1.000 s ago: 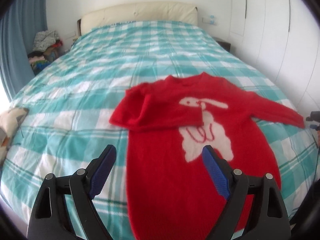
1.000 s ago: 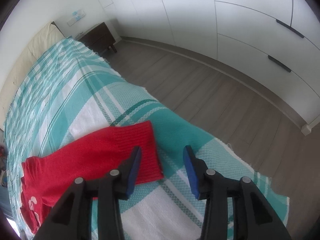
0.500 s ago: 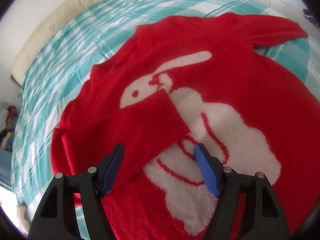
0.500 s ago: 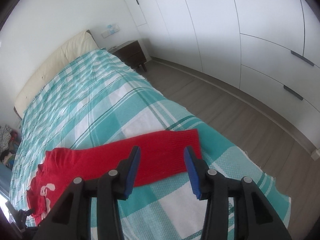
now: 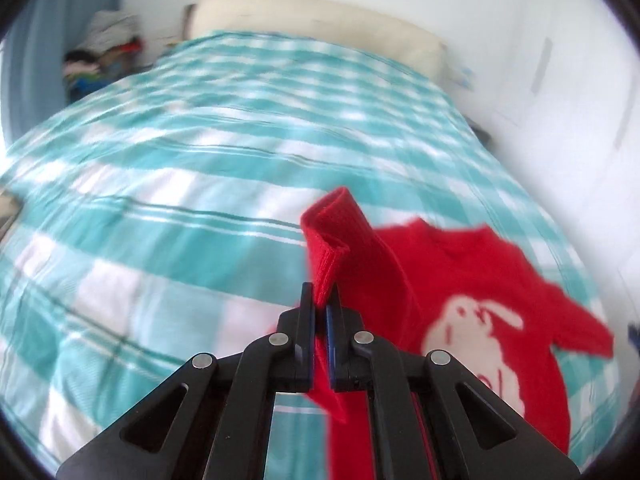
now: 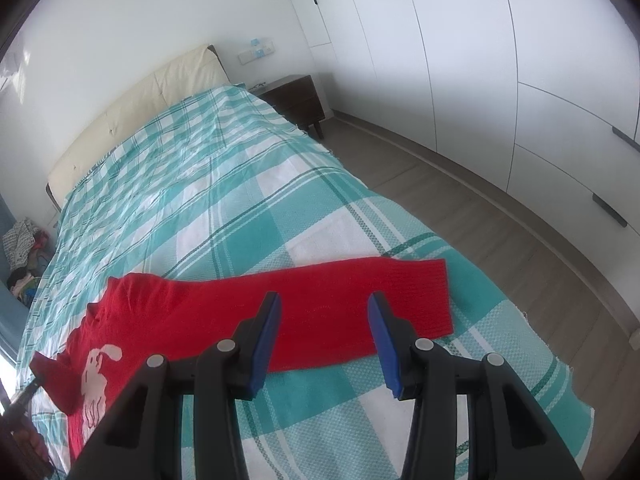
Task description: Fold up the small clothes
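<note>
A small red sweater [image 5: 476, 312] with a white rabbit [image 5: 468, 332] on its chest lies on the teal-and-white checked bed [image 5: 180, 208]. My left gripper [image 5: 319, 308] is shut on the cuff of one sleeve [image 5: 332, 236], which stands lifted above the bedspread. In the right wrist view the other sleeve [image 6: 340, 304] lies stretched flat towards the bed's right edge, its ribbed cuff [image 6: 434, 292] farthest out. My right gripper [image 6: 324, 332] hovers open over this sleeve, with nothing between its fingers. The left gripper's tip shows at the far left [image 6: 24, 394].
A cream headboard [image 6: 132, 108] stands at the far end. Dark nightstand [image 6: 298, 98] and white wardrobe doors [image 6: 500, 80] line the right side over wooden floor [image 6: 460, 208]. A heap of clothes [image 6: 20, 248] sits left of the bed. The bedspread's fringed corner [image 6: 560, 372] hangs near.
My left gripper closed on the folded sleeve's cuff and pulled it up and to the left off the sweater's chest. The right gripper rose slightly, staying open over the other sleeve.
</note>
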Available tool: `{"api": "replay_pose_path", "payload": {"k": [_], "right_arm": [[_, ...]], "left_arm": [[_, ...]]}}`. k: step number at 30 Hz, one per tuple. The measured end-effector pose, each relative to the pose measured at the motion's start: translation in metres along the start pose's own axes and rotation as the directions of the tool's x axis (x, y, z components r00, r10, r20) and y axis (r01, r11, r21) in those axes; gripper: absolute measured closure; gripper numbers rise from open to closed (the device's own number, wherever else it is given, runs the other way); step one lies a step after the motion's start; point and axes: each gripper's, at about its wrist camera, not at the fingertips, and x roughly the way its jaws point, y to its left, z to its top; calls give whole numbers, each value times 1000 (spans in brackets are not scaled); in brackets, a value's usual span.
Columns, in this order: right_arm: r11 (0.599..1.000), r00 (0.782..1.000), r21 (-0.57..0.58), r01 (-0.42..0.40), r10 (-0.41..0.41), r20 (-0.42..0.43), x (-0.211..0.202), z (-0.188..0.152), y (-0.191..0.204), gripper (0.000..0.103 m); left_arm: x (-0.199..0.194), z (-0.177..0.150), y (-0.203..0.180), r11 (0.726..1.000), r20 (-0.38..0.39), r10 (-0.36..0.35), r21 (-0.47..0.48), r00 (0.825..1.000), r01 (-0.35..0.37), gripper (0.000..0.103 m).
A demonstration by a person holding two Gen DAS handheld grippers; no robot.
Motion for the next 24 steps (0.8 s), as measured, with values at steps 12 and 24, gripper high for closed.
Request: {"api": "replay_pose_path", "payload": {"k": [12,24], "right_arm": [[993,1000,-122,-11,9,-18,13,-17,45,58],[988,999,-148,-33,29,-28,16,-20,56,57]], "left_arm": [[-4,-51,206,724,-214,478,-453,852,-520,100],[22,-74,221,722,-346,501,-337,793,-604,85]]}}
